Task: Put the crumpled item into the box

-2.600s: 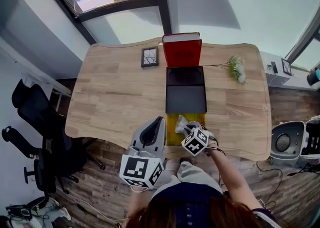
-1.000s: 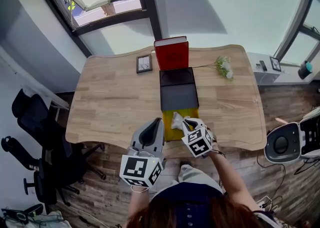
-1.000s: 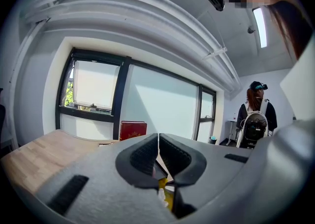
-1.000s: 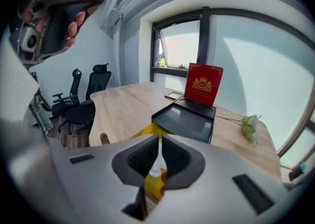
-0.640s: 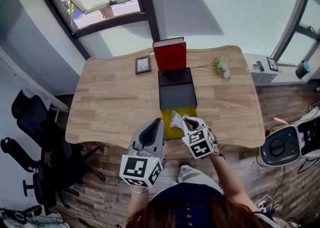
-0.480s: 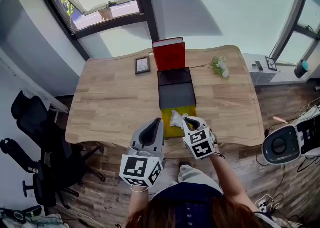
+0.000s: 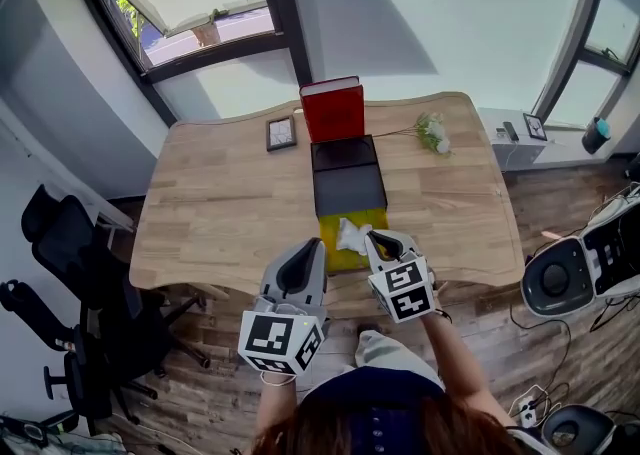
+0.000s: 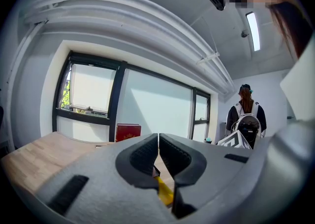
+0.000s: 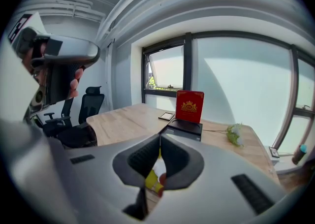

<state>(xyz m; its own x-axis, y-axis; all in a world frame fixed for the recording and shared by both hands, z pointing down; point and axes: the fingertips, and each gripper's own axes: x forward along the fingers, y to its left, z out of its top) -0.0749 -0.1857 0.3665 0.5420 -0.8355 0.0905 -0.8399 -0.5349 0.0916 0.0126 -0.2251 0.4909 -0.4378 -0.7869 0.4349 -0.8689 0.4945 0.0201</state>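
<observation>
A white crumpled item [image 7: 349,234] hangs just above a yellow sheet [image 7: 334,249] at the table's near edge. My right gripper [image 7: 371,237] is shut on it, and in the right gripper view [image 9: 160,140] a bit of white shows low between the shut jaws. Beyond the sheet lies the open black box [image 7: 347,175] [image 9: 184,127], its red lid [image 7: 333,111] [image 9: 190,106] standing upright behind it. My left gripper [image 7: 302,265] [image 8: 158,137] is shut on nothing, to the left of the sheet, at the table's front edge.
On the wooden table [image 7: 220,203] a small picture frame [image 7: 280,133] sits left of the red lid and a sprig of white flowers [image 7: 430,131] right of it. Office chairs [image 7: 60,233] stand left of the table. A person [image 8: 246,114] stands in the room.
My right gripper has kept hold of the crumpled item over the yellow sheet, edging slightly toward the box. The left gripper has stayed put. The head view has shifted a little.
</observation>
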